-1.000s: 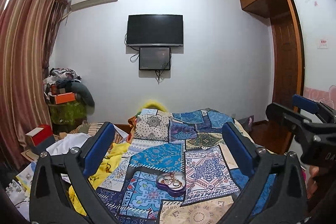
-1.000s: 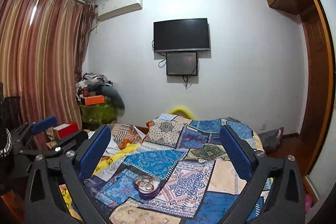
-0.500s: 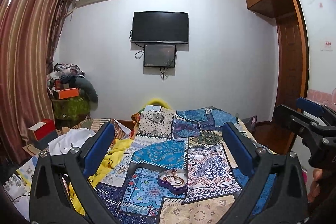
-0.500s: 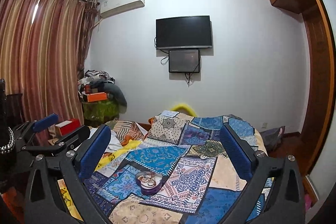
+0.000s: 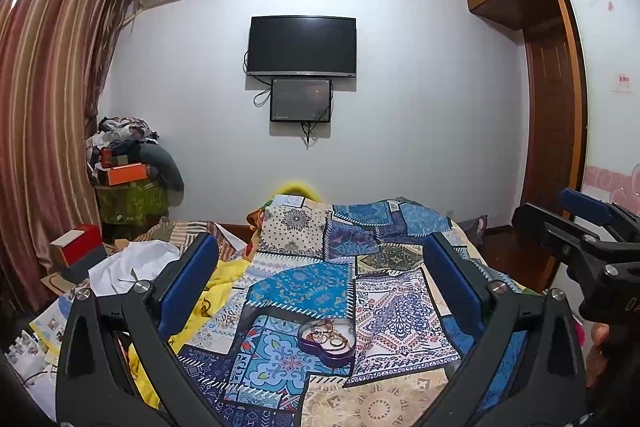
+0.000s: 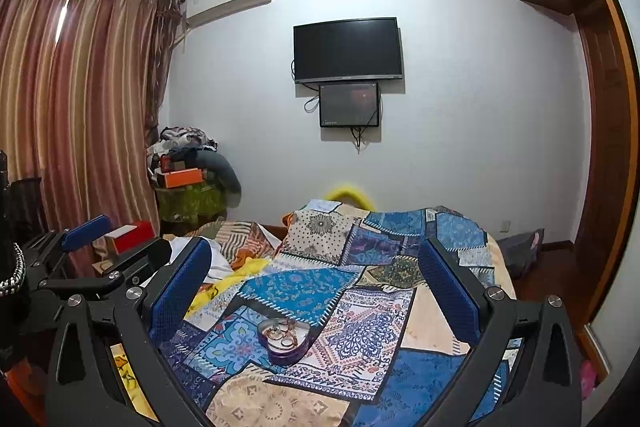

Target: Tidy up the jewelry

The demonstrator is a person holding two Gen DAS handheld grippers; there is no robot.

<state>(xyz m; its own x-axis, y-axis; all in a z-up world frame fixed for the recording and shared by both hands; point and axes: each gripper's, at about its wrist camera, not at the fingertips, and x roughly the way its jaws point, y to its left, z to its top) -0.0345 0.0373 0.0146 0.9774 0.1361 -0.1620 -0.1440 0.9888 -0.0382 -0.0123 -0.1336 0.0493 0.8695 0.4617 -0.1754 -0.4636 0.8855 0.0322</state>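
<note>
Patchwork quilt (image 5: 312, 287) on the bed; television (image 5: 302, 45) (dark) on the wall.

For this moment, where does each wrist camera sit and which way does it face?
Left wrist: on the left gripper, aimed along its open fingers over the patchwork bedspread toward the wall TV; the right gripper shows at the right edge.
Right wrist: on the right gripper, open too, facing the same wall from further right; the left gripper shows at the left edge.
Shared: the heart-shaped purple tin of jewelry, bedspread, TV, striped curtains.
</note>
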